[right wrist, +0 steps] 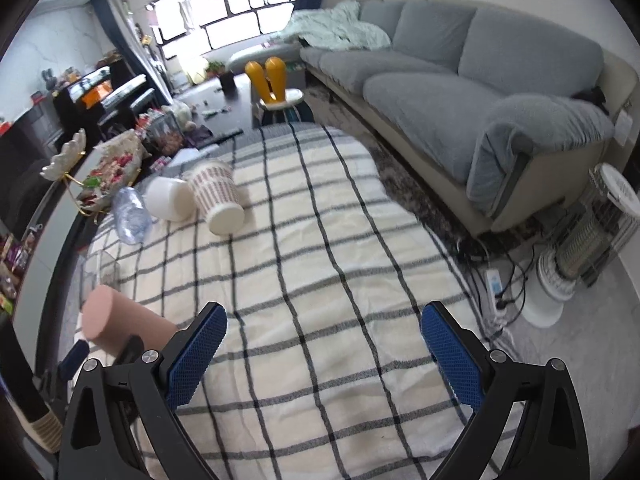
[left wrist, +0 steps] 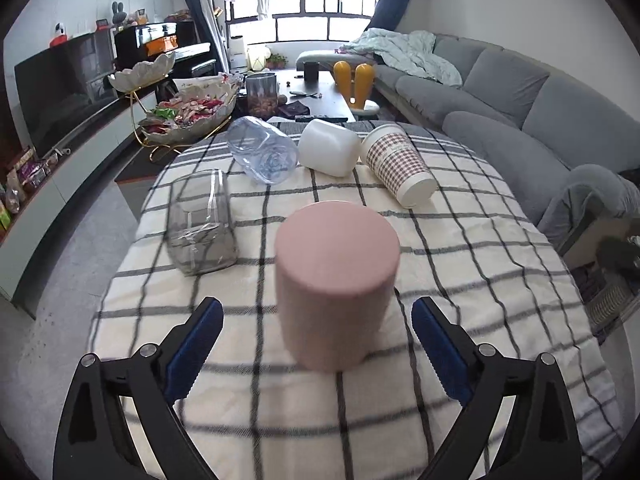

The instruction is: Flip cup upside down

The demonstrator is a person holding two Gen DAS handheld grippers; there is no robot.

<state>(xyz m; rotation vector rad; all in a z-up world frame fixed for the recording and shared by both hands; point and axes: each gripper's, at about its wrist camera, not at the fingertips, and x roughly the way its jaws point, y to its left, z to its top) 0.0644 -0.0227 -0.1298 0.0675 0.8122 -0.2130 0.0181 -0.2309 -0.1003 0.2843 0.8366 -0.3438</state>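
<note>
Nearest in the left wrist view, the left gripper (left wrist: 318,330) has its fingers spread wide and holds nothing; the pink cup (left wrist: 336,280) stands between them, apart from both blue pads. Its closed flat end faces up and its mouth seems to be down on the checked cloth (left wrist: 460,264), so by these pictures the flip looks done or nearly so, and the step in hand is most likely letting go and backing off.

To do that well, I would draw the gripper straight back along its own line, keeping both fingers clear of the cup's sides so neither pad drags it or tips it on the soft cloth. The cup looks tall for its width, and the cloth could give under it, so a sideways nudge is the main risk.

The right gripper (right wrist: 322,344) is also wide open and empty, over bare cloth, with the pink cup off to its left; it should stay out of the way.

Farther on, a clear plastic container (left wrist: 202,224) stands left of the cup. Beyond that, a plastic bottle (left wrist: 262,152), a white tub (left wrist: 330,146) and a patterned paper cup (left wrist: 396,164) lie on their sides near the far edge of the surface.
</note>
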